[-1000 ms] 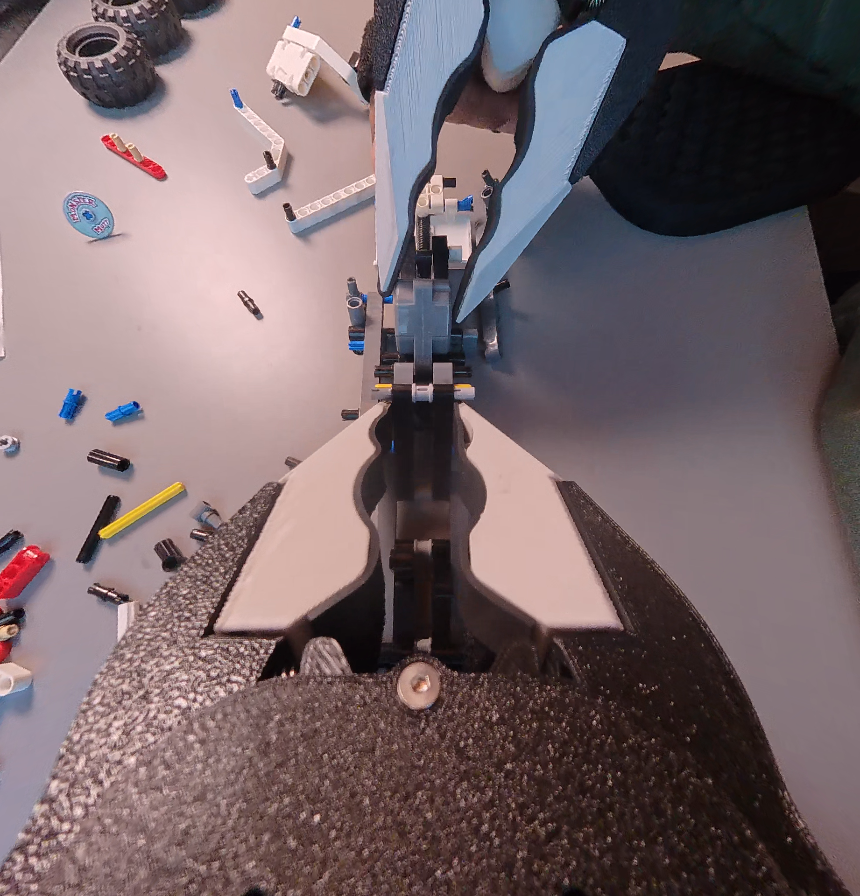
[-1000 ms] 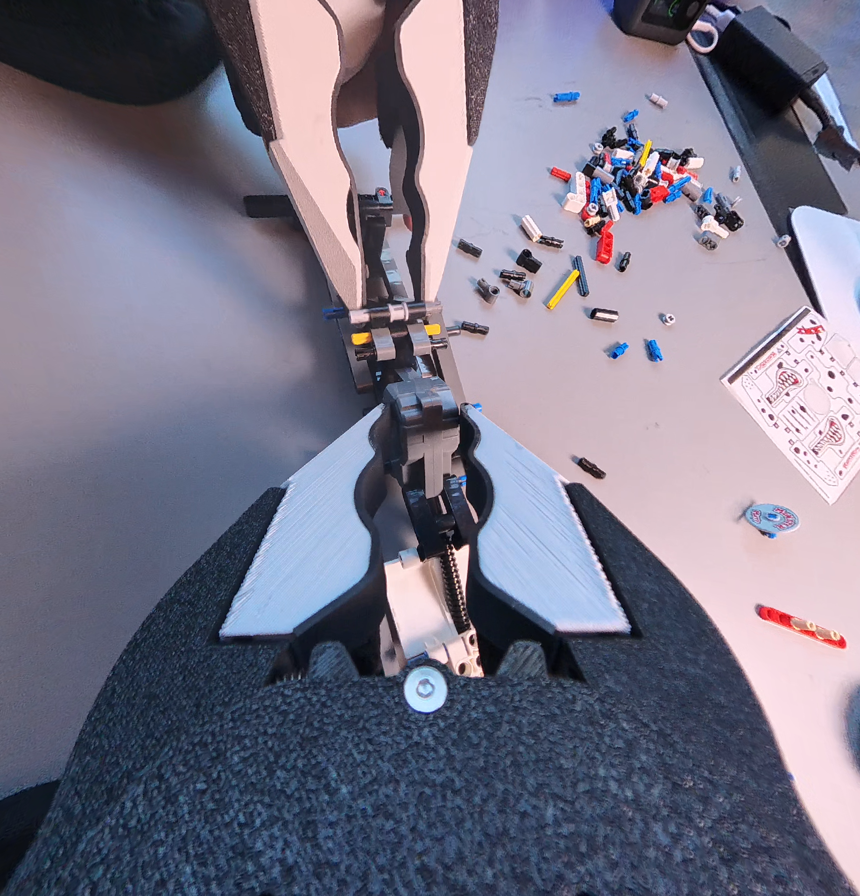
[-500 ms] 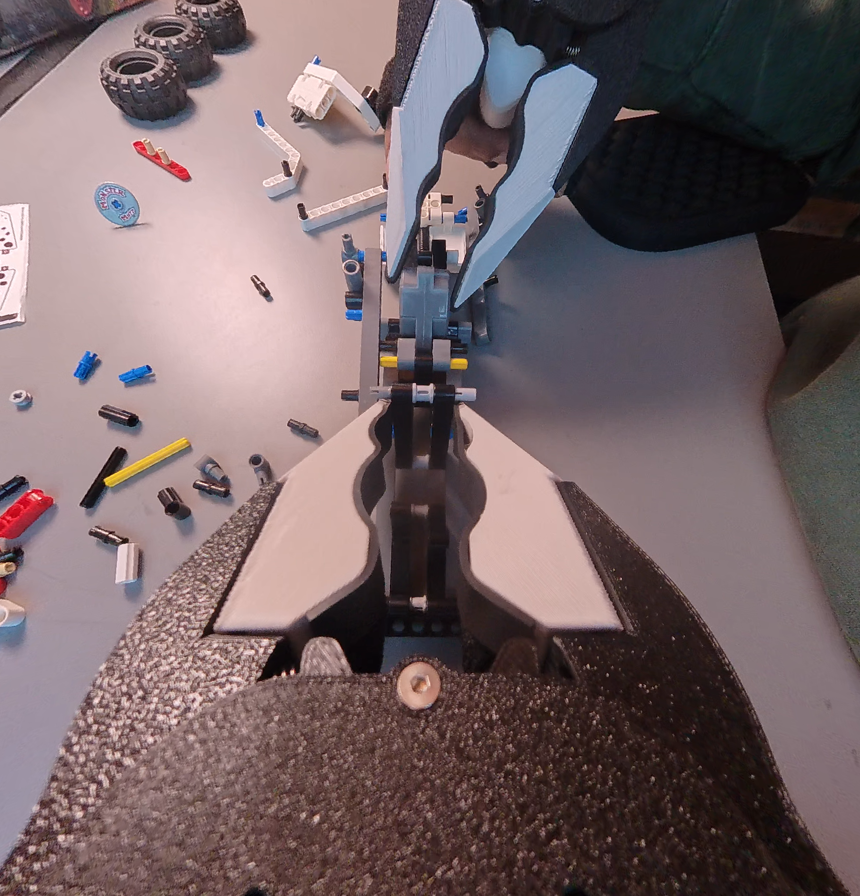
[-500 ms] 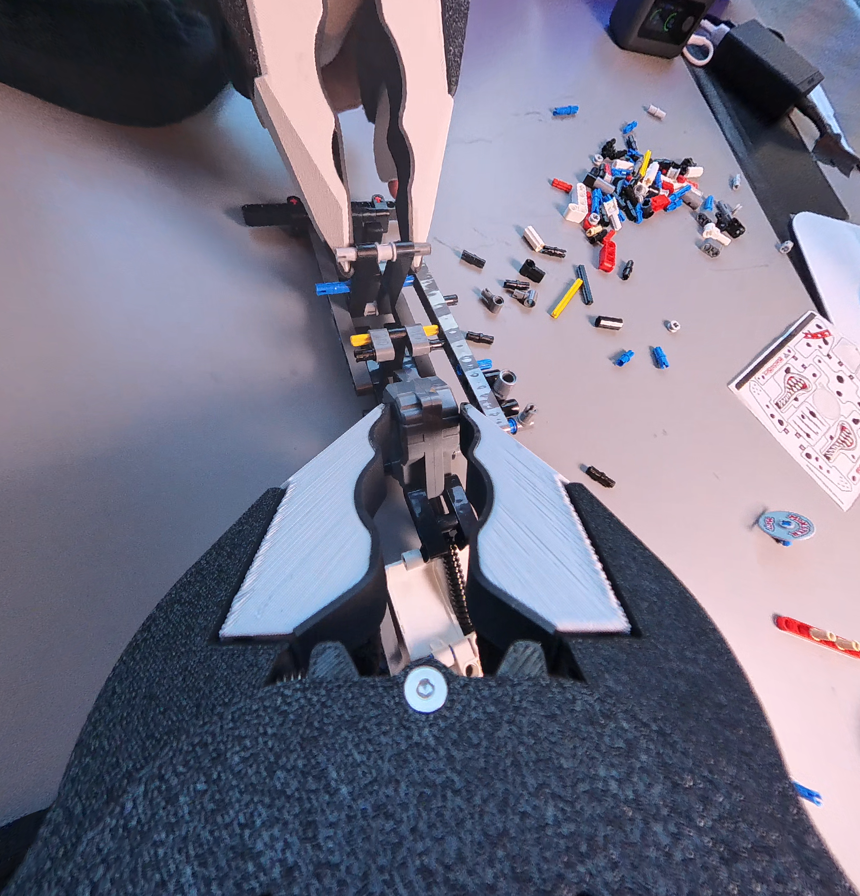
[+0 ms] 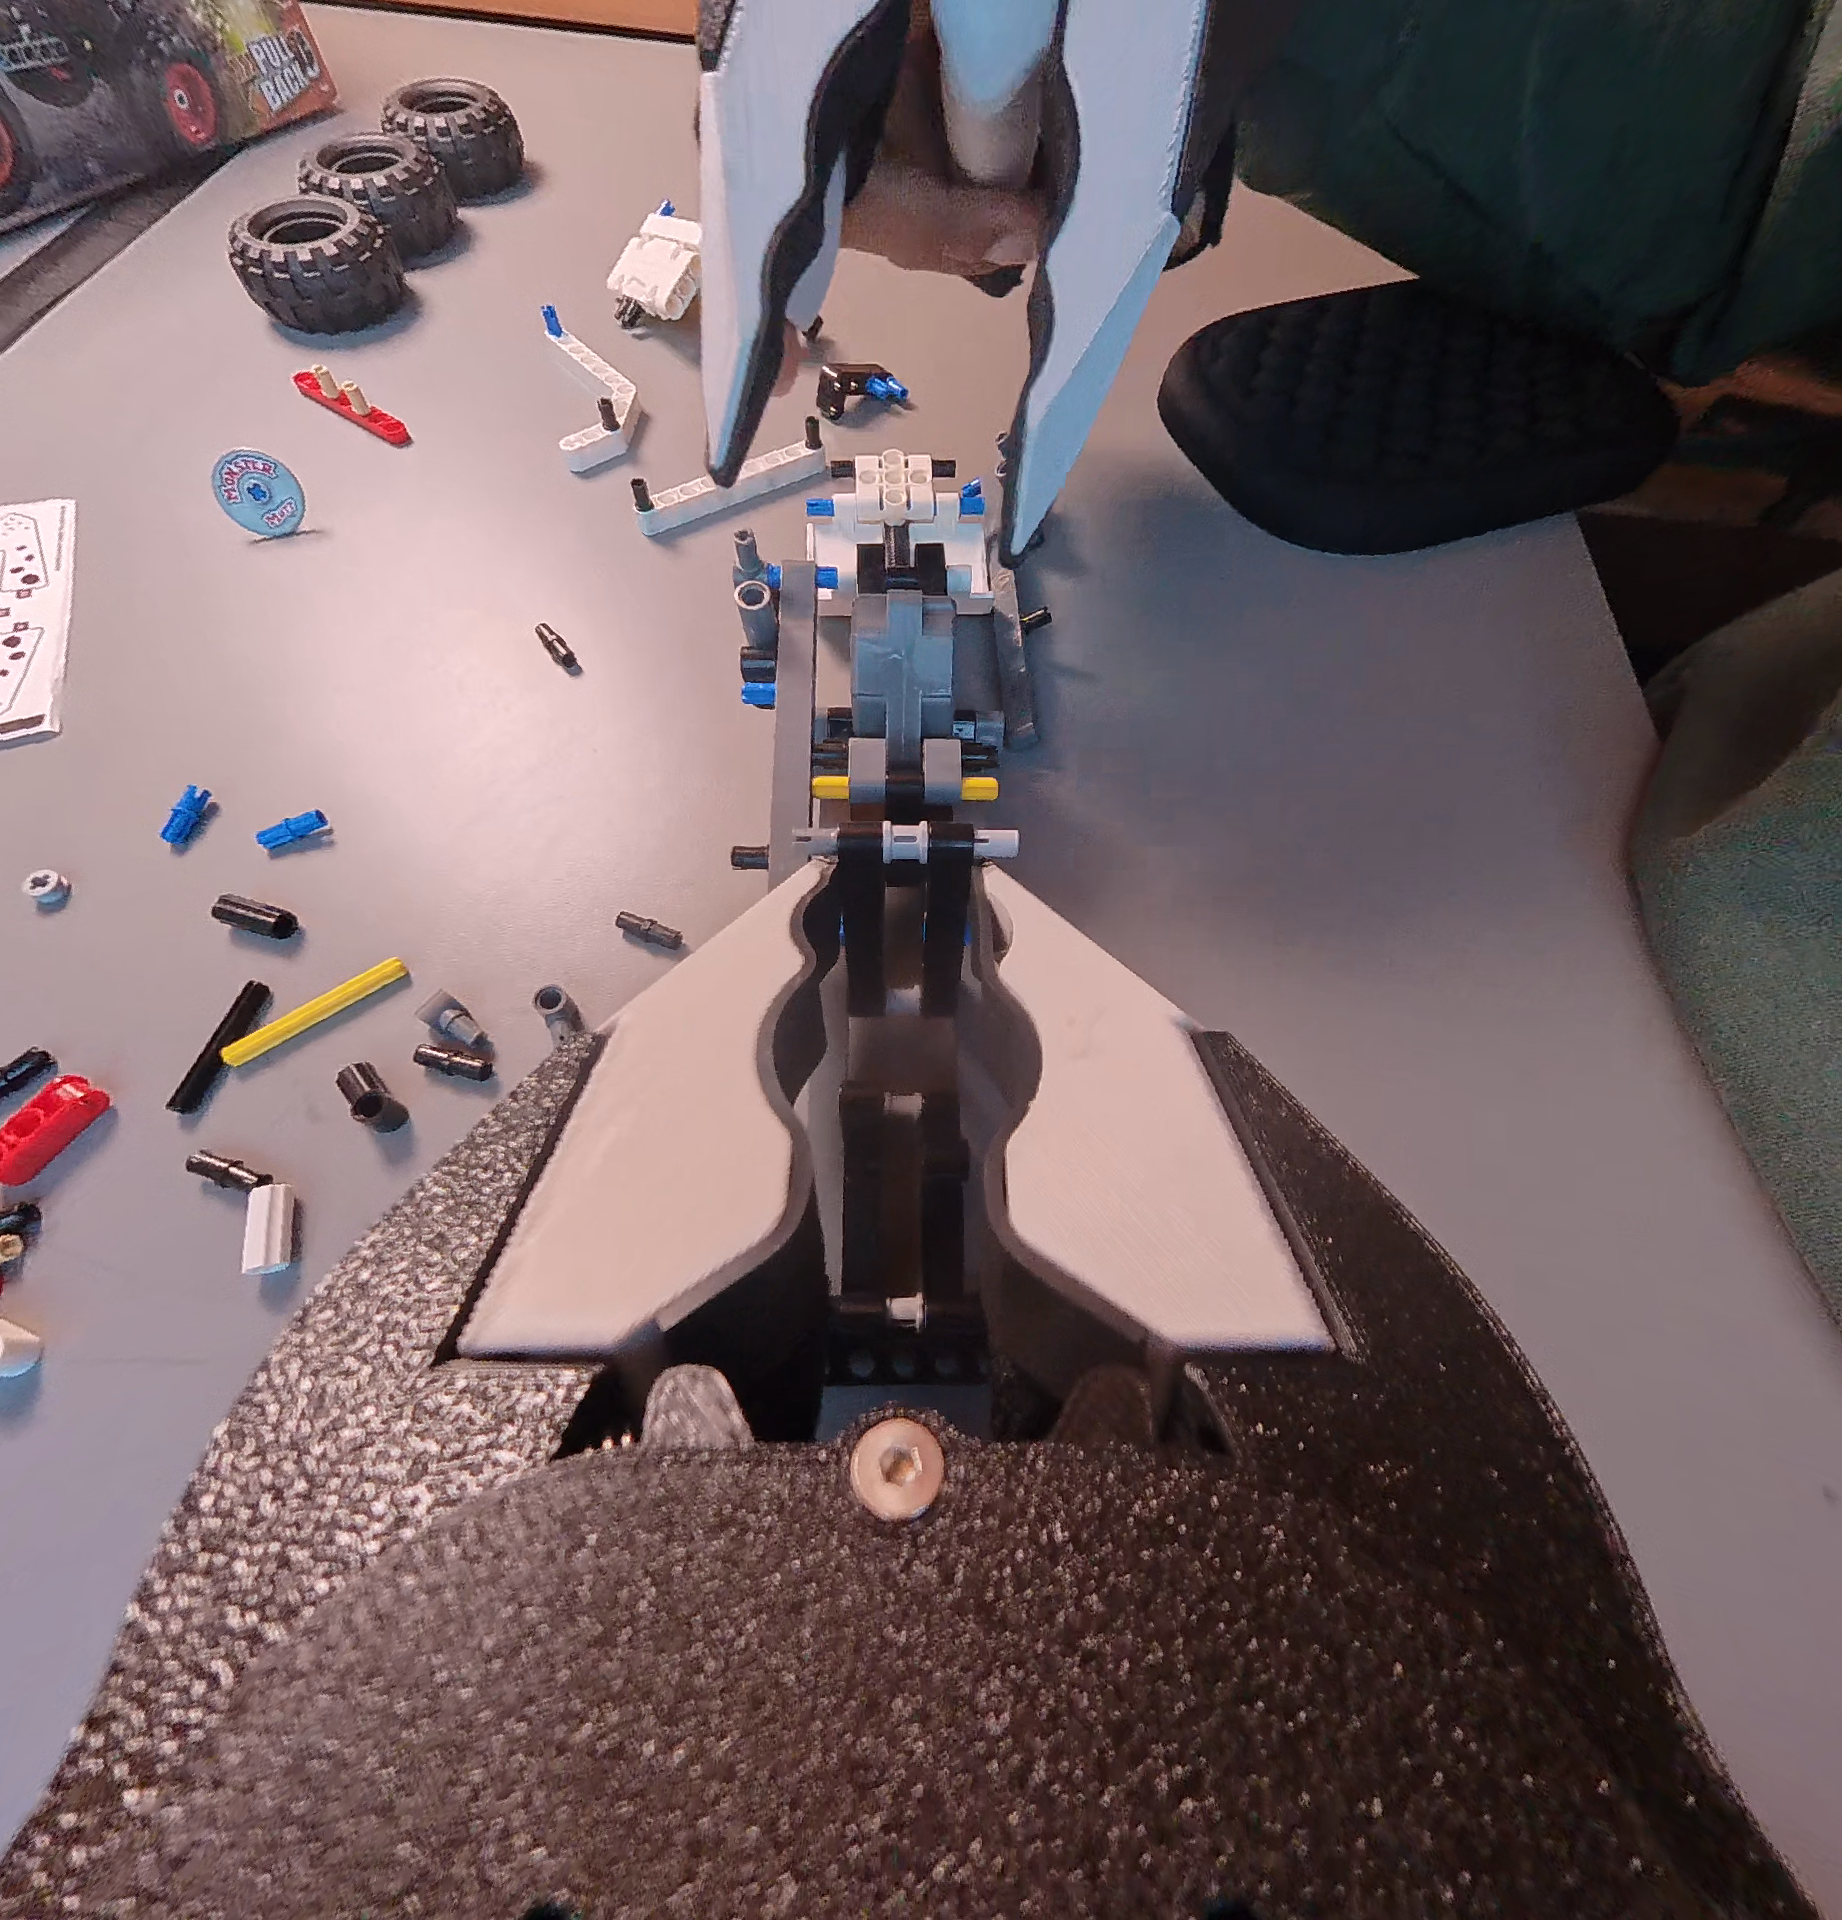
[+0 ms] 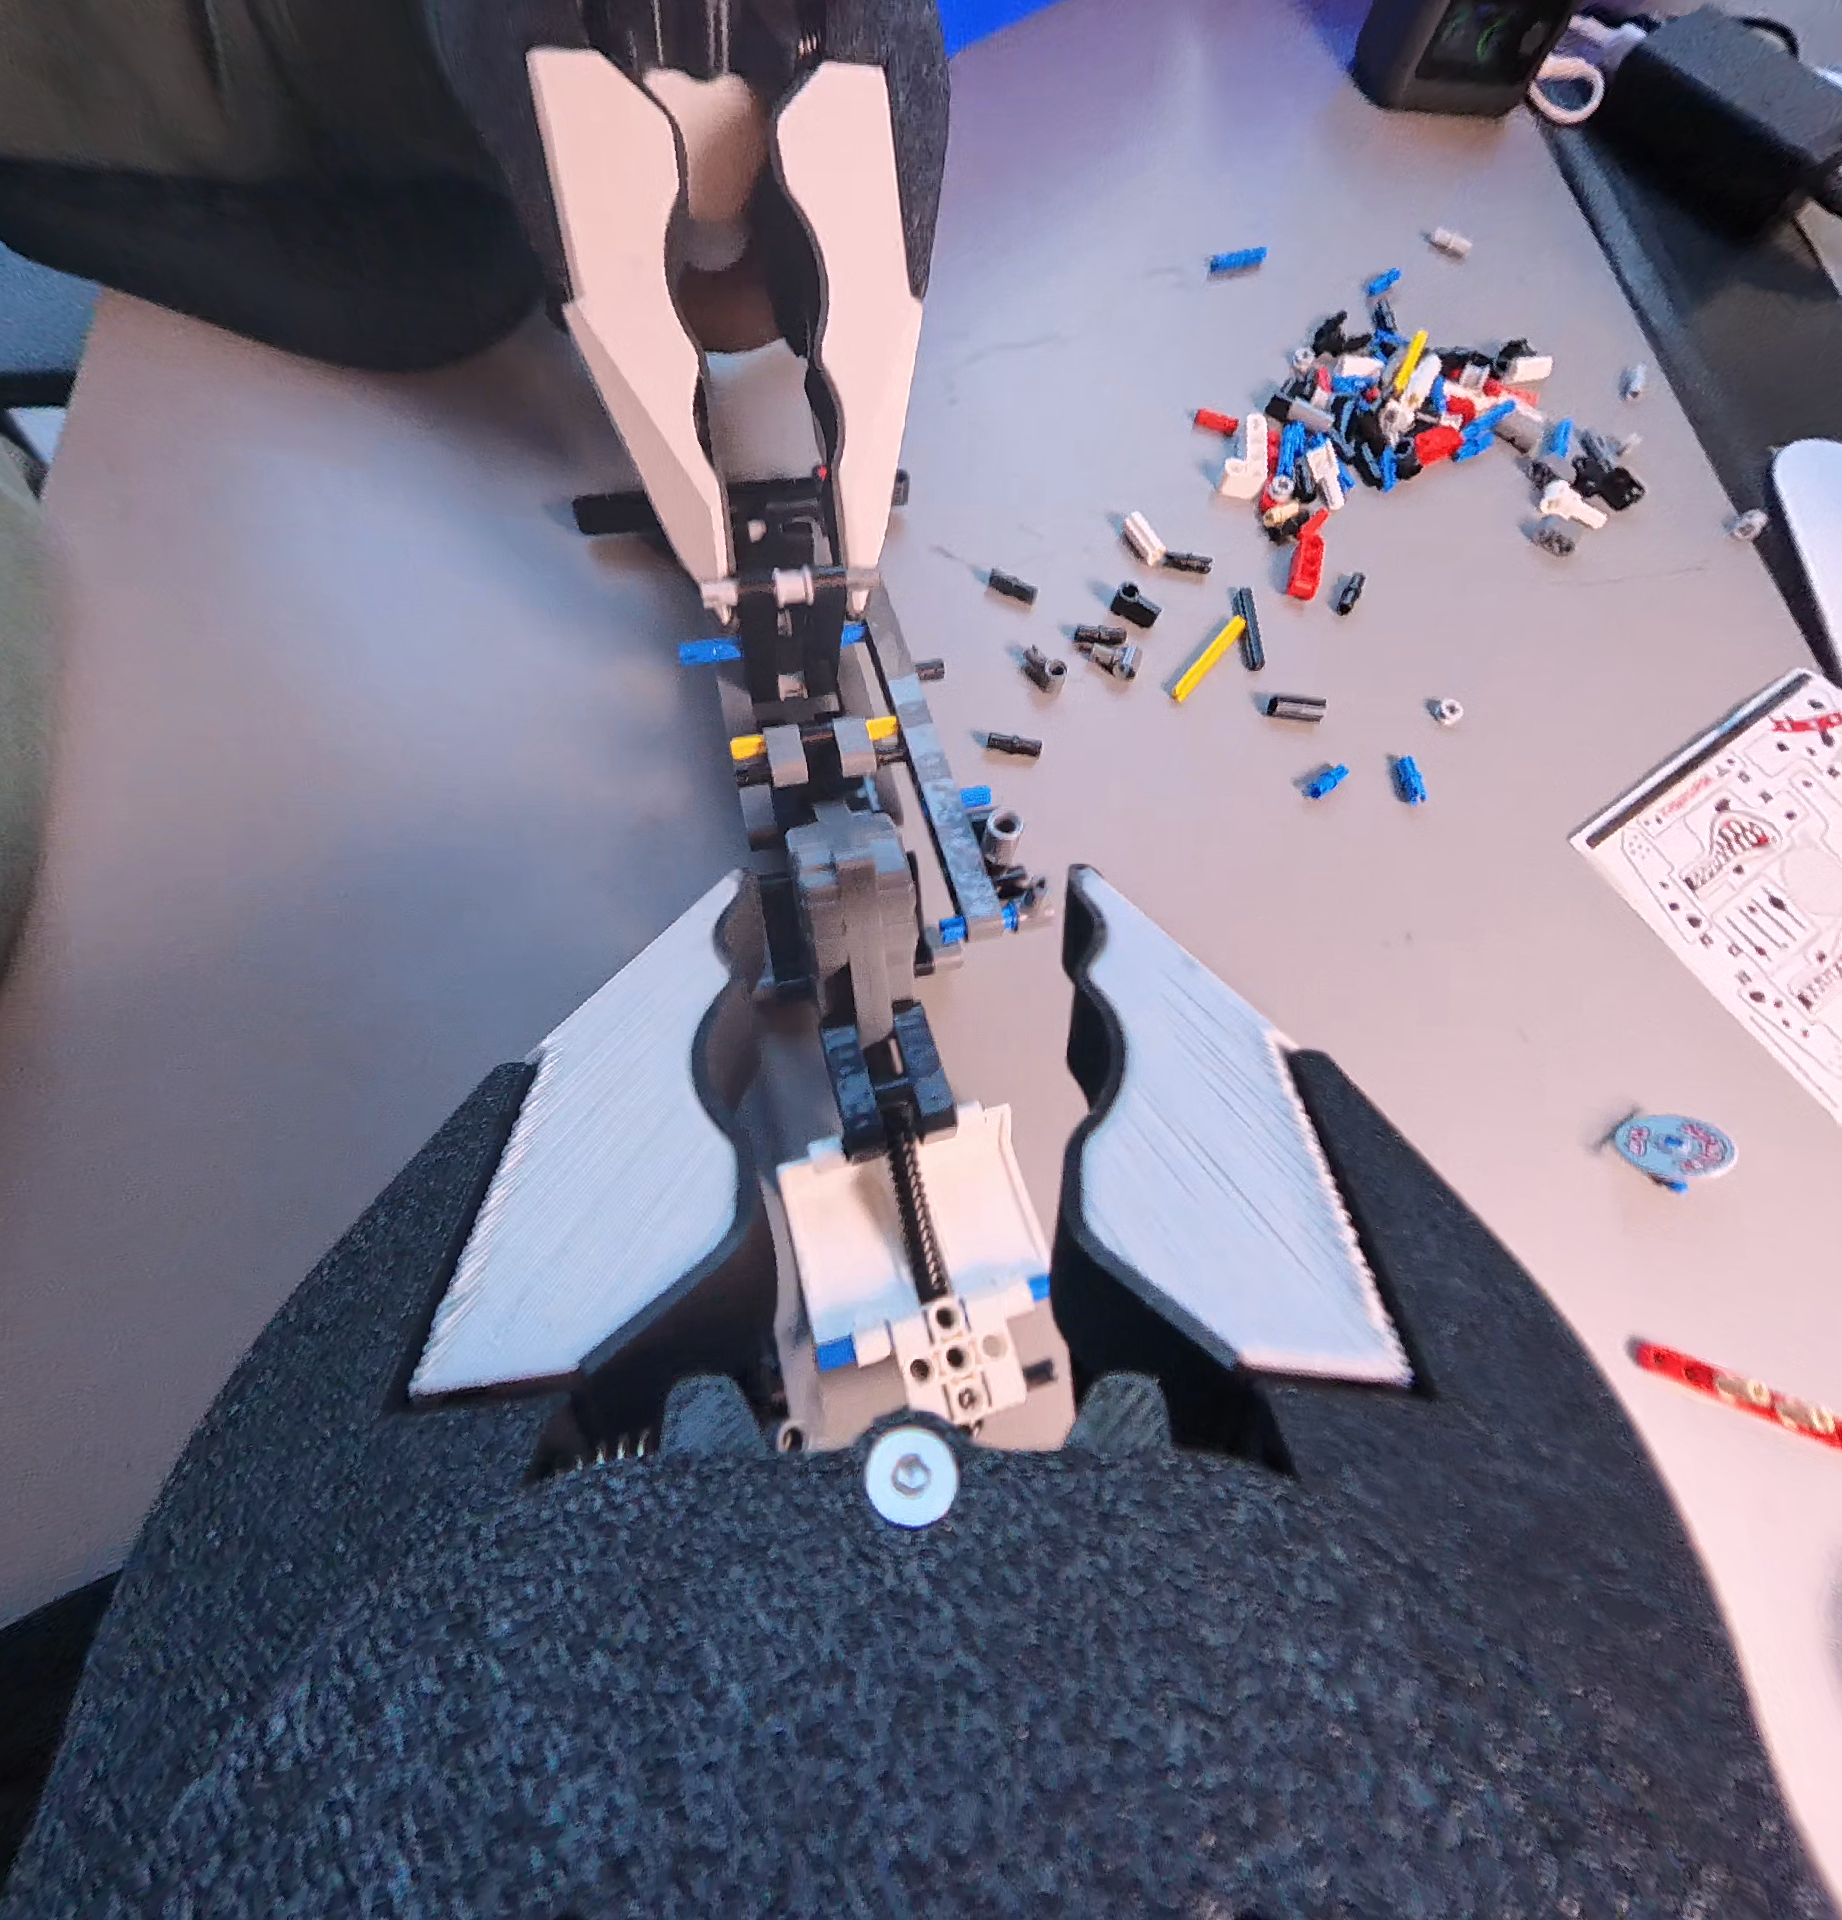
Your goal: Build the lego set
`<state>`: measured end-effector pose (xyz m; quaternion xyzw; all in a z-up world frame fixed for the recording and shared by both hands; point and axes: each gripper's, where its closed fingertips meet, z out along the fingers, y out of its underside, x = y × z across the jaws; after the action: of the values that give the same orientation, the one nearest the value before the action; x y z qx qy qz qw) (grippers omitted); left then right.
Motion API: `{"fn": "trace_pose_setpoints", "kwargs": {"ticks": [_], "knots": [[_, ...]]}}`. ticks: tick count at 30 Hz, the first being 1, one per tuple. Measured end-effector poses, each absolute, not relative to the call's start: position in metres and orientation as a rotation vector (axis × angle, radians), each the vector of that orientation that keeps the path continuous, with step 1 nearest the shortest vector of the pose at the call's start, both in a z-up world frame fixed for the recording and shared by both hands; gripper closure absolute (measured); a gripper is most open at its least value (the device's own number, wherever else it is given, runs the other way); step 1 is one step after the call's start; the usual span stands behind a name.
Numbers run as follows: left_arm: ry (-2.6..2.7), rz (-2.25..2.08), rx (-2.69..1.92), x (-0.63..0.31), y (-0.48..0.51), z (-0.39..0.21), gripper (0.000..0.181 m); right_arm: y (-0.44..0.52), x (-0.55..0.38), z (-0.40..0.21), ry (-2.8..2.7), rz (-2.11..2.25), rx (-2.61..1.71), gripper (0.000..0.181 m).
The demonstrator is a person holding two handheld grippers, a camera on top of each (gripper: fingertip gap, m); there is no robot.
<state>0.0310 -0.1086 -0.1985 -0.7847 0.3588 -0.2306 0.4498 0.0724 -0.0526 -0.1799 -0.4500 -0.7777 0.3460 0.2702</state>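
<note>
Grey-black lego chassis (image 5: 901, 727) lies lengthwise between clamping left gripper (image 5: 901, 883) and released right gripper (image 6: 901, 904).

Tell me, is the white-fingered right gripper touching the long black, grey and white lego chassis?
Apart. The right wrist view shows the right gripper spread wide, with bare table visible between each finger and the lego chassis.

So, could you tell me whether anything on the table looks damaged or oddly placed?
Nothing looks damaged. The chassis assembly lies flat, its near end clamped in the left tool; the right tool is open around its other end. Loose pieces stay piled.
</note>
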Motion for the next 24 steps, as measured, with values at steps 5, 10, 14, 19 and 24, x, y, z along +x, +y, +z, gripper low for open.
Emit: {"fn": "trace_pose_setpoints", "kwargs": {"ticks": [5,10,14,19,24], "knots": [[0.898,-0.586,-1.902,0.031,-0.111,-0.198,0.157,-0.039,0.053,-0.177,-2.082,1.164,-1.346,0.150],[0.915,-0.611,-1.870,0.029,-0.115,-0.198,0.157,-0.045,0.056,-0.207,-2.237,1.157,-1.361,0.176],[0.930,-0.636,-1.860,0.030,-0.118,-0.198,0.157,-0.048,0.060,-0.214,-2.272,1.155,-1.350,0.177],[0.936,-0.652,-1.852,0.030,-0.119,-0.197,0.157,-0.050,0.061,-0.209,-2.262,1.183,-1.325,0.177],[0.935,-0.647,-1.847,0.029,-0.119,-0.196,0.158,-0.046,0.066,-0.200,-2.221,1.246,-1.344,0.156]]}}
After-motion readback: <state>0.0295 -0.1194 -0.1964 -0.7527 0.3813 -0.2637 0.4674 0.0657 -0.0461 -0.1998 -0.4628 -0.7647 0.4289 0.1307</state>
